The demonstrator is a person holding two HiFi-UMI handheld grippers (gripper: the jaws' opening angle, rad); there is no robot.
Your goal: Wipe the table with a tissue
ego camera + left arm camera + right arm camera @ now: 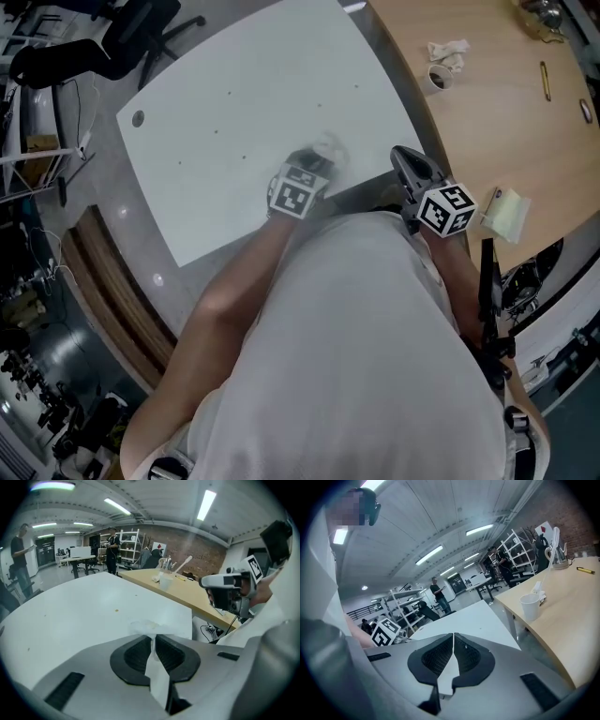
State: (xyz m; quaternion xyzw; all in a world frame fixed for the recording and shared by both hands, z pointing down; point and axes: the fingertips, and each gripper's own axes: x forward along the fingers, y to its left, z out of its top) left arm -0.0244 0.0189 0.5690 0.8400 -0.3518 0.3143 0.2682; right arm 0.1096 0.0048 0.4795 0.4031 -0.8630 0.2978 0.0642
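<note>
The tissue (157,667) is white. The left claw (153,638) is grey with black pads (136,656). A white worktop (225,122) adjoins a tan wooden worktop (487,112). The right claw (453,639) has a cube (448,208) with black-and-white squares. The cup (529,606) is white.

Lighting: ceiling strip lights (206,504) overhead, even and diffuse. Shadows faint and soft-edged.

Head view: white table (234,103) bright, close to washed out, little surface detail. Lower-left corner dim. Left gripper (319,164) and tissue (328,148) smeared by motion blur; rest of frame sharp.

Both gripper views: strong fisheye, straight lines bowed, black vignette in the corners. Strip lights blown out to pure white. Near gripper bodies soft, out of focus. Far room slightly hazy.
</note>
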